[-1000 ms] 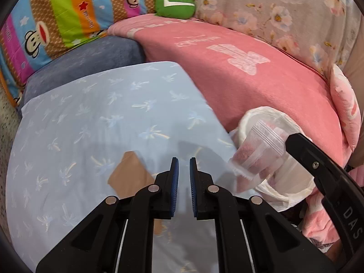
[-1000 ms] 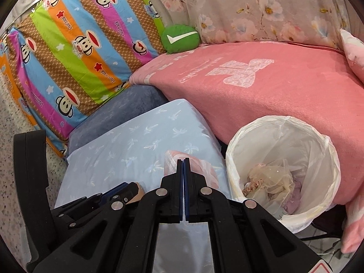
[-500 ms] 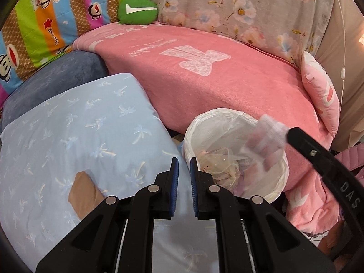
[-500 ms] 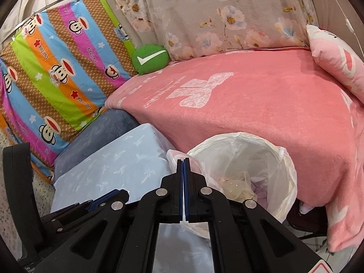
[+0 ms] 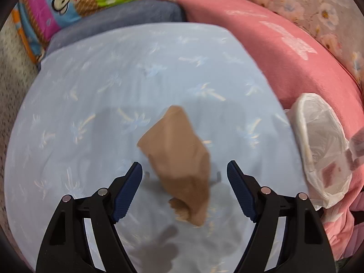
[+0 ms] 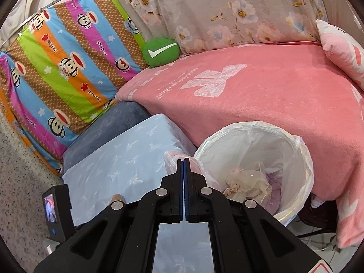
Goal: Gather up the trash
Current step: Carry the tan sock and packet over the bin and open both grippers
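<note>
My left gripper (image 5: 184,190) is open above a brown paper bag (image 5: 179,159) that lies on the light blue cushion (image 5: 113,86); the bag sits between the two blue pads (image 5: 127,191). My right gripper (image 6: 183,177) is shut on a clear plastic bag (image 6: 171,162), held beside the rim of the white lined trash bin (image 6: 293,150). The plastic bag also shows blurred at the right edge of the left wrist view (image 5: 356,146), over the bin (image 5: 318,136). The bin holds crumpled wrappers (image 6: 248,182).
A pink blanket (image 6: 261,95) covers the bed behind the bin. A striped monkey-print cushion (image 6: 63,68) and a green pillow (image 6: 161,53) stand at the back left. A pink pillow (image 6: 341,50) lies at the far right. Speckled floor (image 6: 20,193) is at the left.
My left gripper has opened and swung back left and down over the brown paper bag. My right gripper, still shut on the plastic bag, has moved nearer the bin's rim.
</note>
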Demonstrator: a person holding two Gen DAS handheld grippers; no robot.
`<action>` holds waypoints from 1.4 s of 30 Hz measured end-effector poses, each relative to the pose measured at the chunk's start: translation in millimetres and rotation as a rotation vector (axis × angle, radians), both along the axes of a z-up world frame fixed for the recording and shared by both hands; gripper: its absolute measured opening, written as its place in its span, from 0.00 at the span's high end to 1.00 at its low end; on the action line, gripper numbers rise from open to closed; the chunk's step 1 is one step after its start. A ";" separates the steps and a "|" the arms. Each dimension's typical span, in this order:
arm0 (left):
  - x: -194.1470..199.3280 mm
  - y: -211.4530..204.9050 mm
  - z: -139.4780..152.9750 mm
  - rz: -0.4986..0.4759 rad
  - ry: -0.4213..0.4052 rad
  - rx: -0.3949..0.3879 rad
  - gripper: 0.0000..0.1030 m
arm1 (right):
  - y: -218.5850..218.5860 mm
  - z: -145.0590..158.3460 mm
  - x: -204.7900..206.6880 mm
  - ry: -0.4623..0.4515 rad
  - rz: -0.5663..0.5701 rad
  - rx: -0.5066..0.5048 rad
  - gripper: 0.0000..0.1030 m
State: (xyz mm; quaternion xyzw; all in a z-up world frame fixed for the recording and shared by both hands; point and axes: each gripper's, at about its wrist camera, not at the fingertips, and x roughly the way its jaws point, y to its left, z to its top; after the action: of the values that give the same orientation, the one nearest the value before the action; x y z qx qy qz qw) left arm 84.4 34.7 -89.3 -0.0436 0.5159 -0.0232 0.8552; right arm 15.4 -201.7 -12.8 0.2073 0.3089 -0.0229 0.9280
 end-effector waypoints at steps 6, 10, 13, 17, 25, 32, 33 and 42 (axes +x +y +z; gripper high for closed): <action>3.8 9.1 -15.6 -0.012 0.050 -0.064 0.72 | 18.4 -2.1 5.1 0.012 0.038 -0.011 0.99; 1.4 3.6 -16.1 -0.039 0.057 -0.098 0.91 | 21.4 -0.5 5.0 0.012 0.041 -0.020 0.99; -3.0 -6.3 -4.4 -0.080 0.035 -0.114 0.92 | 16.8 1.2 5.4 0.008 0.029 -0.018 0.99; -8.7 -28.1 17.8 -0.147 -0.007 -0.131 0.92 | 6.3 2.9 6.2 0.004 0.007 -0.022 0.99; -12.9 -93.6 61.1 -0.321 -0.093 -0.166 0.92 | -29.6 7.4 4.3 -0.003 -0.063 -0.035 0.99; -2.9 -146.5 72.5 -0.471 -0.124 -0.204 0.92 | -62.0 6.9 2.9 0.002 -0.123 -0.037 0.99; -2.4 -151.8 72.9 -0.485 -0.129 -0.206 0.92 | -65.1 6.7 2.3 0.004 -0.129 -0.037 0.99; -1.4 -181.4 71.4 -0.585 -0.132 -0.188 0.61 | -82.0 5.2 7.2 0.011 -0.159 -0.030 0.97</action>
State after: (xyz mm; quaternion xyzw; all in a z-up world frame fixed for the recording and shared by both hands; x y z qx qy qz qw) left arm 83.0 -146.7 -17.9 0.0292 0.4455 -0.3185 0.8362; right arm 22.6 -283.7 -7.6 0.2172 0.2963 -0.1023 0.9244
